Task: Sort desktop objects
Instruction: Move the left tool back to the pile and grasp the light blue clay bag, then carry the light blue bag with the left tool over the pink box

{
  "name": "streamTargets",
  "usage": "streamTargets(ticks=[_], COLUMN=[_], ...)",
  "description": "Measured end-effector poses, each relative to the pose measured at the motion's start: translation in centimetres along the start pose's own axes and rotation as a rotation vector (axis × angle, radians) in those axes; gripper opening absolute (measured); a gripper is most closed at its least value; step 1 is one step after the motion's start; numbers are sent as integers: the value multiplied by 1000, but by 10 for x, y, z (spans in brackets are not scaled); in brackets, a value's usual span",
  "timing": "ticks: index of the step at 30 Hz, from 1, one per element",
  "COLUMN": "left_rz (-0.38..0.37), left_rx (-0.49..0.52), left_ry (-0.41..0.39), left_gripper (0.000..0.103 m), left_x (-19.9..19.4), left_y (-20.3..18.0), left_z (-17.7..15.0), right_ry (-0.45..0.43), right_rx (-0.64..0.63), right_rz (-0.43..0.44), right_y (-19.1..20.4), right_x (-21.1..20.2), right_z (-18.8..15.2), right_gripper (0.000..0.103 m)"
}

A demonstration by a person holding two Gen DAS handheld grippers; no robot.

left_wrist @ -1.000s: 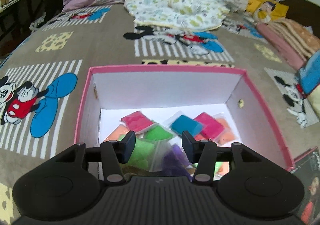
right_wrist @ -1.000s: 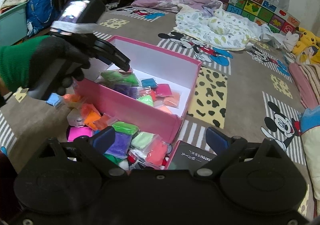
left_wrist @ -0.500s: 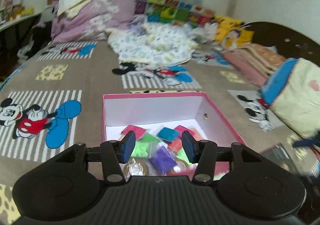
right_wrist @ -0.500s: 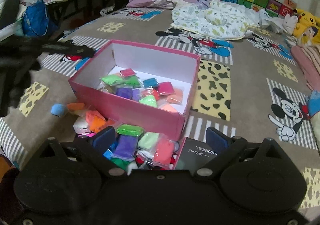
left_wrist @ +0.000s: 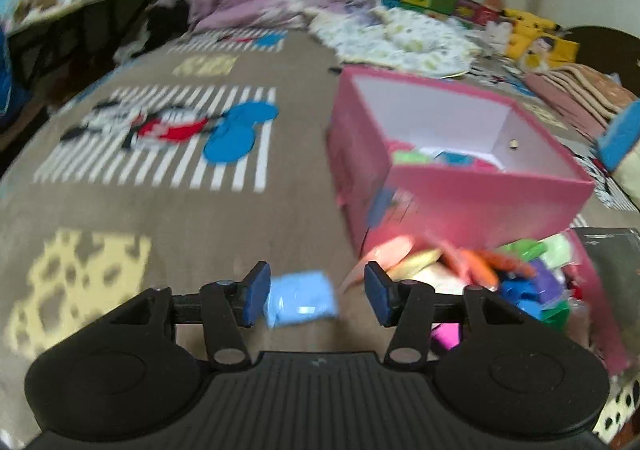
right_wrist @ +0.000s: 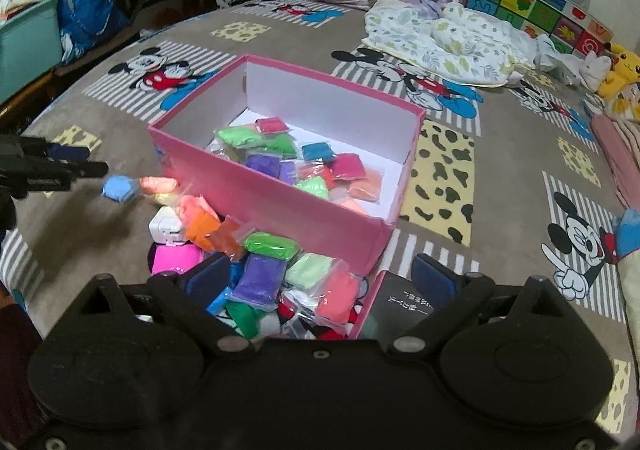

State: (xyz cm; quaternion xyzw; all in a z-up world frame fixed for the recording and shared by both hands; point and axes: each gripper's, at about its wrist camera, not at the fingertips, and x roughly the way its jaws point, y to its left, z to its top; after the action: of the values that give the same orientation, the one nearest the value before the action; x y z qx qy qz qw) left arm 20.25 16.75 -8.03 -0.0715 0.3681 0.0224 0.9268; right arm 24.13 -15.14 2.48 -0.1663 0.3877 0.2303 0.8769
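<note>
- The light blue clay packet lies on the carpet, apart from the heap, between the spread fingers of our left gripper; the jaws stand apart on either side of it and nothing is clamped.
- A second ago this gripper looked straight down into the pink box; half a second ago it had drawn back from it. Now it has swung low to the floor on the box's outer side, so we judge it is lining up on the blue packet as the next piece to go in.
- Our right gripper has barely shifted: it hangs over the pile of packets with its jaws wide apart, holding nothing.
- The box already holds a loose layer of packets in green, purple, magenta, teal and orange; many more lie outside against its near wall.
- The packets are small, soft, pillow-like lumps sealed in glossy clear bags, which will likely slip and dent. The box is stiff card, pink outside and white inside. The Mickey-print carpet is flat.
- The left view is motion-blurred.
</note>
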Motion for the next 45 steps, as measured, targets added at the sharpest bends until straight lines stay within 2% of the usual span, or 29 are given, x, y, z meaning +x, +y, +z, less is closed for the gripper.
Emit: streamTargets(ticks=[8,11,18,24,30,45], left_rz=[73,107,132,175,144,39], left_rx=[-52,-24,18,104,112,77], left_ry=[12,0,-9,-12,-4,-6], left_gripper=[63,63,63,63,57,56], left_x=[28,33,41,46,40,-8], left_y=[7,4,-2,-15,-14,-28], left_z=[-31,-34,-29,-30,-33,-33], right_ry=[36,43,50,54,56,58], right_rx=[-34,-36,-41,-47,-38,-26], right_rz=[-2,2,10,13,6,-6], right_y=[9,10,13,15,11,4], right_x=[9,12,14,16,17,14], right_z=[-2,-3,-3,-2,-3,-6], right_gripper=[97,97,97,97,97,97])
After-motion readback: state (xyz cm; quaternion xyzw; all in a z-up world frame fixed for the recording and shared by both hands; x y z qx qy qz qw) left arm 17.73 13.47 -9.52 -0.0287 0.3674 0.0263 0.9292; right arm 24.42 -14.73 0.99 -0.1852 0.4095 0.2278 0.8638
